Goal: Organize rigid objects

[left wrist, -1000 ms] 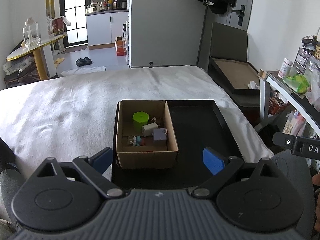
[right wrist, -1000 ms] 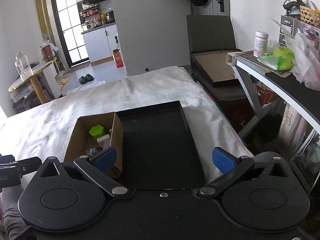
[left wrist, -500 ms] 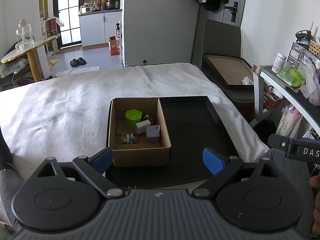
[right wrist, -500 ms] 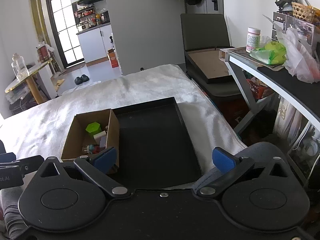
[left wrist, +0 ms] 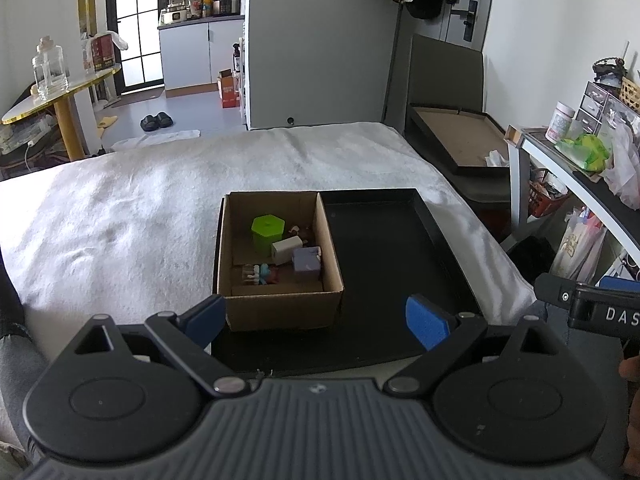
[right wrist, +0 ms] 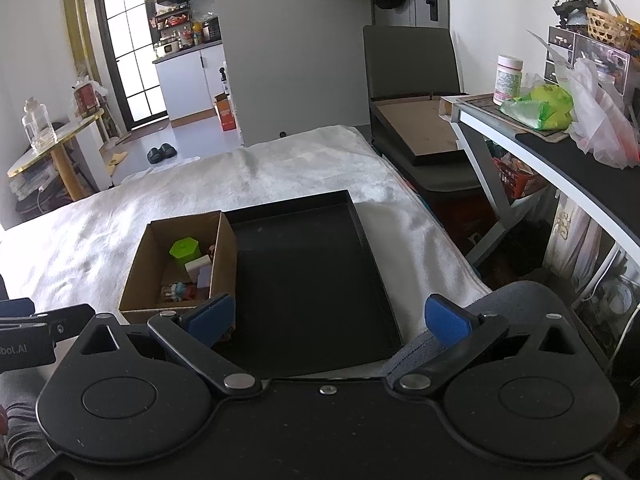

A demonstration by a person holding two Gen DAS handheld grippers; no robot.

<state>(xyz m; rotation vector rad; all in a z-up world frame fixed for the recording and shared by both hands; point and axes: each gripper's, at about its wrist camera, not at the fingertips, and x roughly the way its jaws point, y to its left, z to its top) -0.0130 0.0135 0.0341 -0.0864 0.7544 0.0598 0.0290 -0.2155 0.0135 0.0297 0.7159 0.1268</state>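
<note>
A brown cardboard box [left wrist: 280, 312] [right wrist: 136, 268] stands in the left part of a black tray [left wrist: 384, 256] [right wrist: 308, 264] on a white blanket. Inside it lie a green hexagonal container [left wrist: 267, 234] [right wrist: 184, 253], a white block [left wrist: 286, 251], a purple block [left wrist: 306, 261] and small figurines [left wrist: 260, 274]. My left gripper [left wrist: 316, 322] is open, held back from the box's near wall, with nothing between its blue pads. My right gripper [right wrist: 326, 320] is open too, over the tray's near edge, holding nothing.
The white blanket [left wrist: 120, 208] covers the bed all around the tray. To the right are a dark chair holding a framed board [right wrist: 416, 128] and a desk [right wrist: 560, 148] with bags and a jar. A round yellow-edged table [left wrist: 60, 88] stands far left.
Both grippers have drawn back and risen a little, so the box and tray look smaller and farther away. Their jaws stayed open. Nothing in the box moved.
</note>
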